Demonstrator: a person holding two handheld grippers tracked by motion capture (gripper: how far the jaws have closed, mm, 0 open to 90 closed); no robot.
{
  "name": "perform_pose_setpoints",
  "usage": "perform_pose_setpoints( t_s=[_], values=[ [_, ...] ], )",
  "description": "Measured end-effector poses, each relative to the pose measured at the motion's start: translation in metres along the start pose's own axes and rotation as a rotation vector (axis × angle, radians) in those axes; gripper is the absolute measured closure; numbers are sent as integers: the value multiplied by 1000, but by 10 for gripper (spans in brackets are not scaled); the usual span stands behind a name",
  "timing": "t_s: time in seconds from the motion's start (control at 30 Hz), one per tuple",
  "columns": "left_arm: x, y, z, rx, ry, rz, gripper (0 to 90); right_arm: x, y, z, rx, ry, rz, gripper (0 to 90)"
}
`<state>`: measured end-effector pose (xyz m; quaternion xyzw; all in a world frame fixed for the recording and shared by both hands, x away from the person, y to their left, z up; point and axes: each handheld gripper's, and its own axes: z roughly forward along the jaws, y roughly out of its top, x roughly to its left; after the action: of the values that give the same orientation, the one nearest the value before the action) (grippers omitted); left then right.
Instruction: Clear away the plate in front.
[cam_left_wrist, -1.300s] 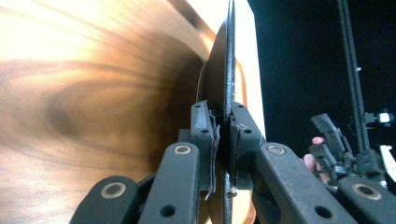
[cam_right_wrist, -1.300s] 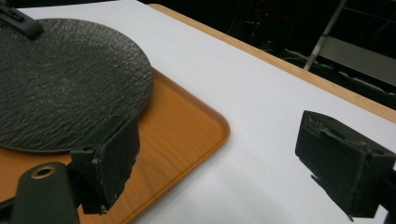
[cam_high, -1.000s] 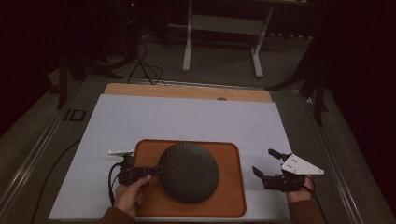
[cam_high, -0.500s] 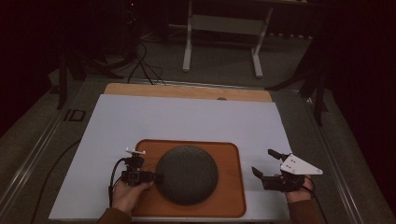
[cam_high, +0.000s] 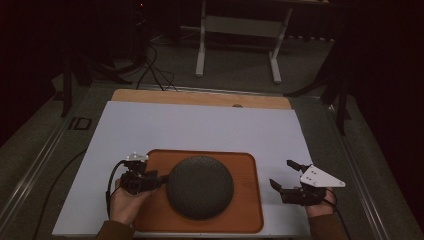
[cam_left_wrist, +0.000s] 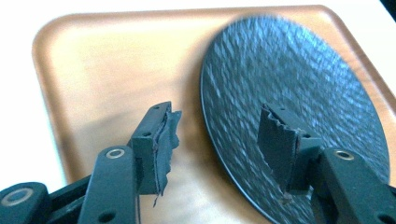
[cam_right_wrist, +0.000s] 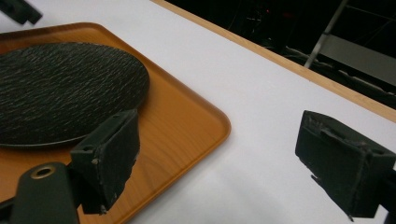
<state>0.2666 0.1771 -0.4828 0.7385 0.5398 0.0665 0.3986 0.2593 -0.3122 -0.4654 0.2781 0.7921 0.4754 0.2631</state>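
Meanwhile, the left gripper hovered at the nine o'clock edge of the dark plate; its jaws had just been opening, and they stood apart astride the rim with neither pad pressing it. That plate lay flat on the wooden tray. At three o'clock, off the tray, the right gripper waited over the white table, jaws spread and empty.

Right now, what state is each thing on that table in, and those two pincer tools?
Dark plate: lying flat on the tray, held by nothing.
Wooden tray: flat on the white table top.
Left gripper: jaws have just been opening, the plate's rim between them, pads off it.
Right gripper: open, nothing between its jaws, beside the tray.
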Motion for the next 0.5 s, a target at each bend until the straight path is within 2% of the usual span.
perform_pose_setpoints(
  t_s=[0.03,0.07,0.1,0.17,0.33,0.5],
  values=[
    [0,2,-4,-30,13,30,444,0,0,0,0,0,0,135],
    [0,2,-4,-30,13,30,445,0,0,0,0,0,0,135],
    [1,4,-10,-58,18,65,445,0,0,0,0,0,0,135],
    [3,5,-16,-96,29,98,430,0,0,0,2,-1,2,135],
    [8,8,-30,-179,58,153,405,0,0,0,2,-1,1,135],
    [18,9,-44,-251,111,191,390,-1,-1,-1,2,-1,2,135]
  ],
)
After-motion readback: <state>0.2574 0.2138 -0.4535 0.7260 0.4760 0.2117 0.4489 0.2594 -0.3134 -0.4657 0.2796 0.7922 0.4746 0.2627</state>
